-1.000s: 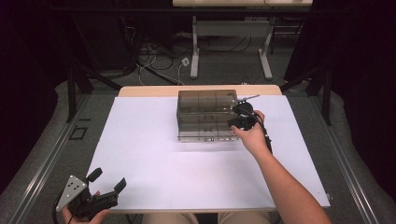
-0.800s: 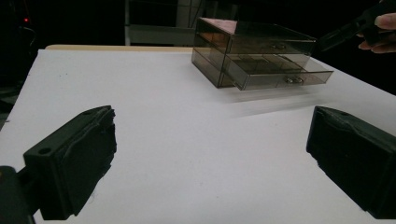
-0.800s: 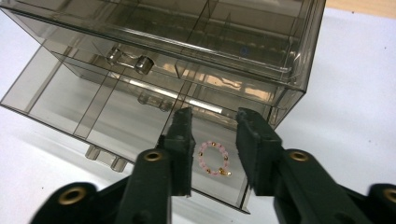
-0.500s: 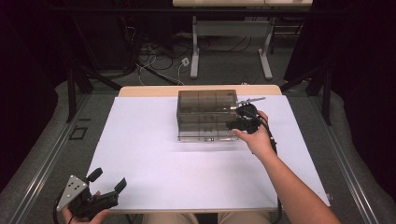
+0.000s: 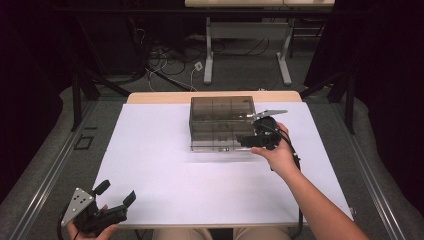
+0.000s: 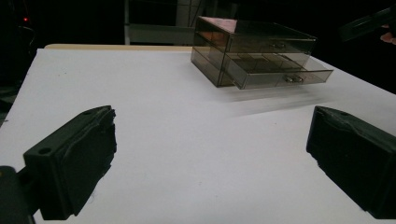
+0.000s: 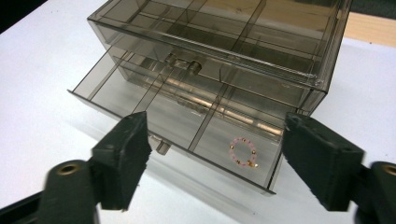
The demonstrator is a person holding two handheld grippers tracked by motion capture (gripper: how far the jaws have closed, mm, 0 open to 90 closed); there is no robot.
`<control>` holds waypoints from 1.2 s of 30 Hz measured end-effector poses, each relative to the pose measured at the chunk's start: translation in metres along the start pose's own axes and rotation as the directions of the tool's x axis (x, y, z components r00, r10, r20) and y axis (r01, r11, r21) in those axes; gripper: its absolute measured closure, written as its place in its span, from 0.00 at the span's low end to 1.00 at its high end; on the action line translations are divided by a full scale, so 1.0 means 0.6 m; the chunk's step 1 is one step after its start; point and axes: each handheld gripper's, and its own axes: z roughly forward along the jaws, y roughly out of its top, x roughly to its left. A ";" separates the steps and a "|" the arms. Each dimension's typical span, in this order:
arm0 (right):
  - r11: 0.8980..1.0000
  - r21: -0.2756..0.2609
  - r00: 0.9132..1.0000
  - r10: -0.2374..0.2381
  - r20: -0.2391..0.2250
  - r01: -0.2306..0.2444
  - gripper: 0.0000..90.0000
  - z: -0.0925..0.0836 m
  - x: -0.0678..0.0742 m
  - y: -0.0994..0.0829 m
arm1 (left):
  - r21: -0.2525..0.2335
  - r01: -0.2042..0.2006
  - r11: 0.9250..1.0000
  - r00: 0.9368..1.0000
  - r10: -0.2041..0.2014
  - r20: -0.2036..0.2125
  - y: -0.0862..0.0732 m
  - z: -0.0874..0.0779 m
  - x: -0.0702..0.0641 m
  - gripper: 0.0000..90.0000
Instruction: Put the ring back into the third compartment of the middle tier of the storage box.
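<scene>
High view showing right forearm reaching across the worktop [image 5: 150, 165], right tongs [image 5: 248, 141] just opening, empty, over the drawer box [image 5: 220, 122]; left tongs [image 5: 117, 196] resting wide open, holding nothing, at the near edge

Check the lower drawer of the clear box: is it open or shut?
Open. The lower drawer stands pulled out past the upper drawer, its compartments uncovered, with a small bead ring lying in one.
</scene>
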 end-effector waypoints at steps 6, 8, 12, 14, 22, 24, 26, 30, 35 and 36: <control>1.000 -0.017 0.999 0.007 -0.034 -0.008 0.17 -0.022 0.011 -0.012 | -0.001 0.000 1.000 1.000 0.000 0.001 0.000 0.000 0.001 0.02; 0.999 -0.033 1.000 0.004 -0.031 -0.005 0.15 -0.030 0.013 -0.016 | -0.002 0.001 1.000 1.000 -0.001 0.001 0.000 0.000 0.000 0.02; 0.997 -0.072 1.000 -0.017 -0.017 0.016 0.11 -0.047 0.013 -0.027 | 0.003 -0.002 1.000 1.000 0.002 -0.001 0.000 0.000 0.000 0.02; 0.995 -0.090 0.999 -0.034 -0.013 0.032 0.07 -0.055 0.011 -0.033 | 0.004 -0.004 1.000 1.000 0.004 0.000 0.000 0.000 0.000 0.02; 0.987 -0.147 0.998 -0.059 0.007 0.060 0.00 -0.090 0.005 -0.064 | 0.002 -0.002 1.000 1.000 0.002 -0.001 0.000 0.000 -0.001 0.02; 0.987 -0.151 0.998 -0.058 0.012 0.059 0.00 -0.097 0.003 -0.072 | 0.002 -0.005 1.000 1.000 0.005 0.001 0.000 0.001 -0.001 0.02; 0.985 -0.161 0.998 -0.059 0.015 0.061 0.00 -0.105 -0.002 -0.084 | 0.003 -0.006 1.000 1.000 0.006 -0.001 0.000 0.001 -0.002 0.02; 0.979 -0.193 0.998 -0.059 0.026 0.063 0.00 -0.121 -0.006 -0.106 | 0.002 -0.004 1.000 1.000 0.004 -0.001 0.000 0.001 -0.002 0.02; 0.968 -0.236 0.996 -0.076 0.045 0.085 0.00 -0.143 -0.005 -0.141 | 0.004 -0.005 1.000 1.000 0.005 -0.004 0.000 0.001 -0.003 0.02; 0.966 -0.240 0.995 -0.082 0.054 0.093 0.00 -0.146 -0.005 -0.147 | 0.002 -0.004 1.000 1.000 0.004 -0.004 0.001 0.002 -0.004 0.02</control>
